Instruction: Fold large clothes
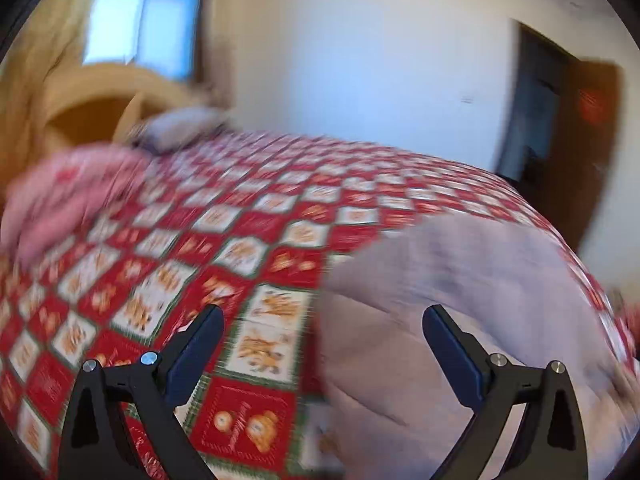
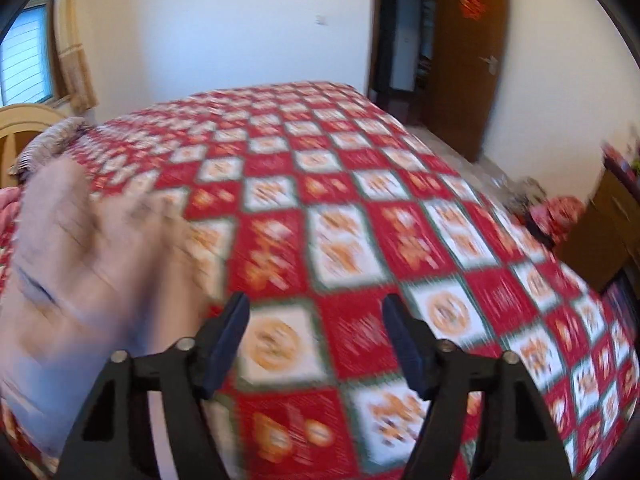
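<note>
A pale pinkish-grey garment [image 1: 460, 312] lies bunched on the red-and-white checked bedspread [image 1: 224, 232]. In the left wrist view it fills the lower right, and my left gripper [image 1: 322, 314] hangs above its left edge with its jaws wide open and nothing between them. In the right wrist view the same garment [image 2: 92, 264] lies at the left. My right gripper [image 2: 316, 304] hovers over bare bedspread [image 2: 360, 208] to the right of the garment, open and holding nothing. Both views are blurred.
A pink folded quilt [image 1: 68, 196] and a grey pillow [image 1: 180, 128] lie by the wooden headboard [image 1: 92, 96]. A window [image 1: 140, 16] is behind it. A brown door [image 2: 472, 52] stands open at the far right, with a low cabinet [image 2: 608, 224] beside the bed.
</note>
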`<state>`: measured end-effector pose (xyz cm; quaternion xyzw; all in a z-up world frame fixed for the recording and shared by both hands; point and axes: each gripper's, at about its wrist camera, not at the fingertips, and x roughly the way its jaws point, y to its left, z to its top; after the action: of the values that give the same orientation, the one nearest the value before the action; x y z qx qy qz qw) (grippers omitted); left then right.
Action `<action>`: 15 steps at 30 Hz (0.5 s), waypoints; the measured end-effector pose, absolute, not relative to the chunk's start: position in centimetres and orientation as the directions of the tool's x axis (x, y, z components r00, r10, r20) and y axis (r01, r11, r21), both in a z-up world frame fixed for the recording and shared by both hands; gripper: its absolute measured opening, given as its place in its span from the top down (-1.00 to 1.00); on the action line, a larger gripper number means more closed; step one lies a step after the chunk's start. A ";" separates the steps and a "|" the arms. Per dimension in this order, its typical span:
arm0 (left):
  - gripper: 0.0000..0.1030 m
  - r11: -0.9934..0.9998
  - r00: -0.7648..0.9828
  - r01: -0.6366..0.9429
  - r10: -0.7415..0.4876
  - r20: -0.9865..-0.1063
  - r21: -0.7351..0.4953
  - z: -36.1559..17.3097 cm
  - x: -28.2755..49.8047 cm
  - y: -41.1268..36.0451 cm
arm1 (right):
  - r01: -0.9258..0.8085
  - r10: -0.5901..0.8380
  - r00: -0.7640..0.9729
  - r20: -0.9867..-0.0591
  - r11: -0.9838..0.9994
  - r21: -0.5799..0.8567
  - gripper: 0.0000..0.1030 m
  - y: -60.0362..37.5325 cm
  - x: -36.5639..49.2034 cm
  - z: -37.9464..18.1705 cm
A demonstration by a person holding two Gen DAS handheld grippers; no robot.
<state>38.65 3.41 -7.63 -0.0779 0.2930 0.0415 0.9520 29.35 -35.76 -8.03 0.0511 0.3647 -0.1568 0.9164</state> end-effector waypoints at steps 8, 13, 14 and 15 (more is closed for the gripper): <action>-0.93 0.985 0.773 -0.132 0.034 -0.634 -0.108 -12.0 44.1 1.0 | 0.178 -0.167 0.746 -0.645 0.983 -0.049 -0.37 -26.1 36.2 -3.0; -0.93 0.994 0.851 0.037 0.023 -0.525 0.104 -10.7 42.1 -6.9 | 0.174 -0.178 0.741 -0.647 0.982 -0.070 -0.30 -24.4 39.1 -4.3; -0.94 0.985 0.863 0.082 0.004 -0.506 0.148 -10.6 41.5 -8.5 | 0.189 -0.189 0.740 -0.645 0.979 -0.069 -0.30 -24.7 39.5 -4.7; -0.94 0.975 0.872 0.114 -0.007 -0.490 0.189 -10.5 40.8 -9.8 | 0.206 -0.198 0.736 -0.648 0.976 -0.064 -0.30 -25.3 39.8 -5.4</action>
<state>40.84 -9.81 -10.54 0.1066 0.2511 -0.0317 0.9616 39.80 -25.34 -5.37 0.0058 0.3469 -0.1084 0.9316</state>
